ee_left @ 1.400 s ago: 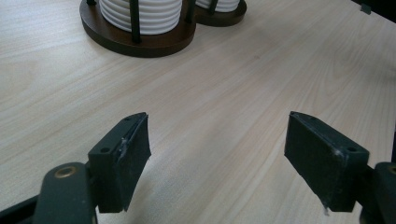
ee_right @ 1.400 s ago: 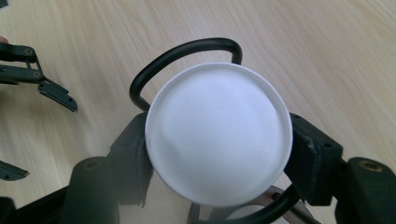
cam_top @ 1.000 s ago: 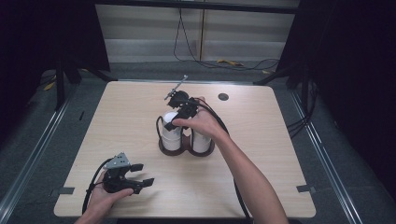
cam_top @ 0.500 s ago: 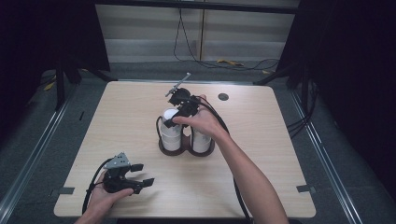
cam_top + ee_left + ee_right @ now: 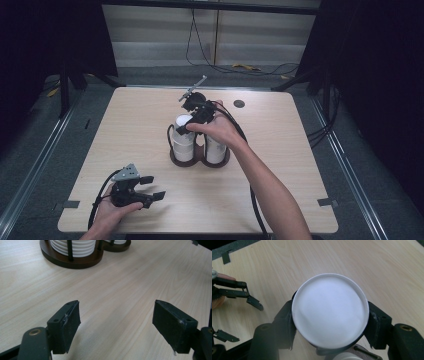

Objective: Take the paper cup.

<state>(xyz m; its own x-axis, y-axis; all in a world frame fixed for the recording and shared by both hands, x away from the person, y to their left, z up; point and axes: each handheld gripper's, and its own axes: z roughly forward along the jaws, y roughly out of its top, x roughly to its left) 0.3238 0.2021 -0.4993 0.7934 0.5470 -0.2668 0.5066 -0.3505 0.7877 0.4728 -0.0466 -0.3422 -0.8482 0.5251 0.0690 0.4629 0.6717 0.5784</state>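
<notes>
Right gripper (image 5: 329,322) jaws closing | white plate (image 5: 329,310) clamped between | left gripper (image 5: 150,187) parted

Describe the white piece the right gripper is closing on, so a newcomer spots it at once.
On the wooden table, a dark double-ring holder carries two white stacks. The top dish of the left stack sits between the right gripper pads, whose jaws have just been closing.

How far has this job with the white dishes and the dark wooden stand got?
It looks barely started. Both stacks of round white dishes sit in the dark wooden double stand. The right gripper has just been closing on the top white dish, its fingers at the rim. Lifting it out remains. The left gripper waits open over the pale wooden table.
</notes>
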